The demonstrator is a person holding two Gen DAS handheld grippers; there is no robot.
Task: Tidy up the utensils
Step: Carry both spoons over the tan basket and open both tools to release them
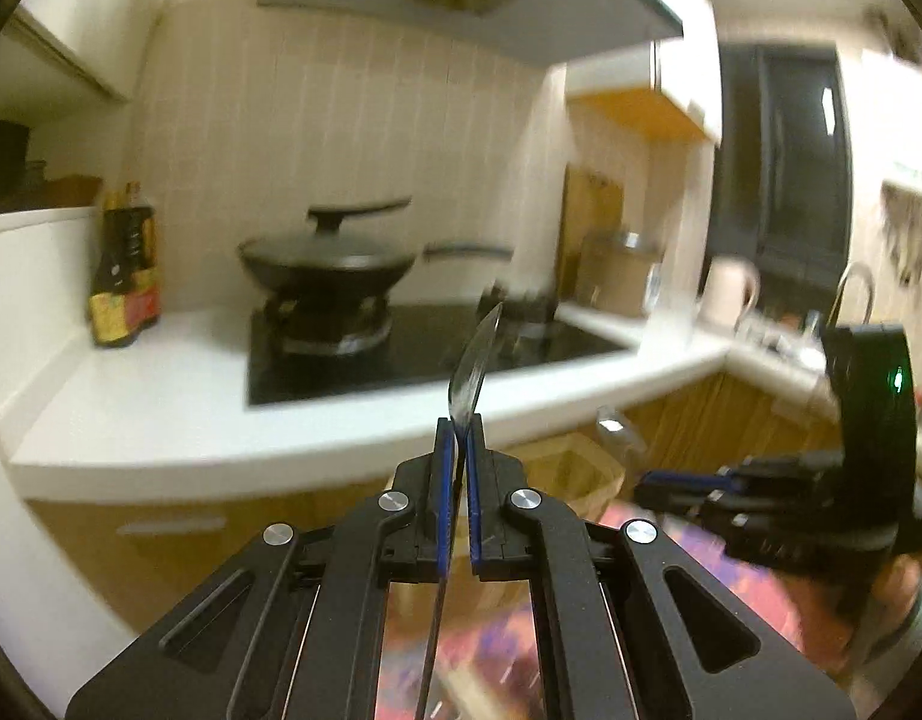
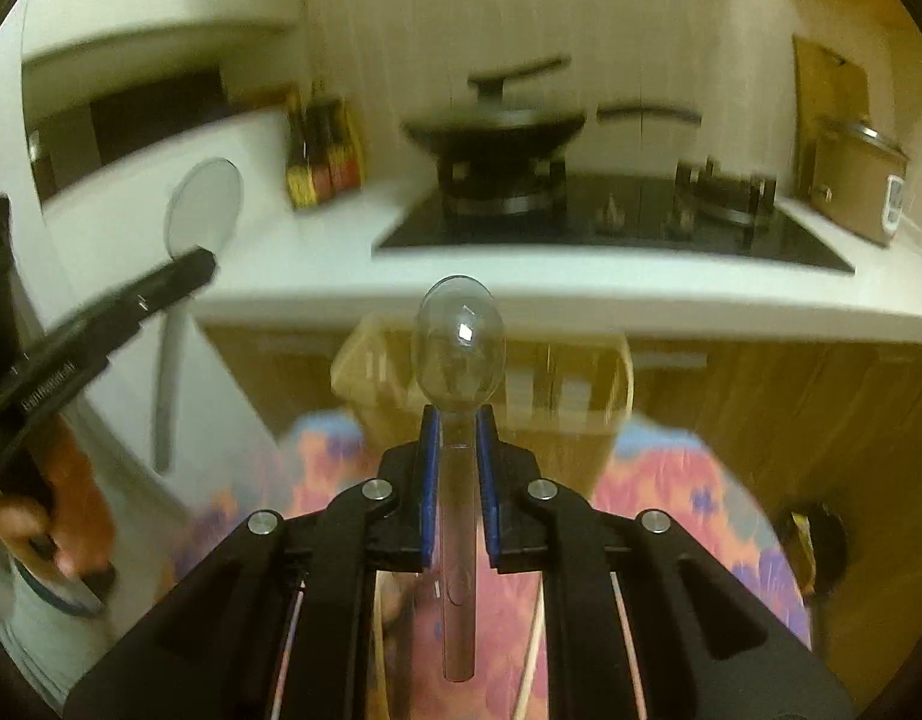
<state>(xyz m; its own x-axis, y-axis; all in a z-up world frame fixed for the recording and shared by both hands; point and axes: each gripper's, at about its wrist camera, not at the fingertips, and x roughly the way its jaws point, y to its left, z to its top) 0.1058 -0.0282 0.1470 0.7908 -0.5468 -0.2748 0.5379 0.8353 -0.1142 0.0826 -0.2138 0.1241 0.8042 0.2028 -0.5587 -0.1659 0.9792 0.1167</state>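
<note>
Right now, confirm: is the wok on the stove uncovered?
No, a dark lid sits on the wok over the burner.

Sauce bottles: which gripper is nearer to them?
Left. The left gripper hangs below and right of the sauce bottles; the right gripper is farther right, before the stove.

The left tool [image 1: 459,420] is a matte black frame of flat linkage bars with long cut-out slots, joined by round silver screw heads, two on each side. Its two fingers [image 1: 443,474] carry bright blue pads on their inner faces. The right tool [image 2: 457,420] has the same build: black bars, silver screws, blue-lined fingers [image 2: 426,480]. From the left camera its upright black housing shows a small green light. White lettering, too blurred to read, runs along one bar of the left tool.
</note>
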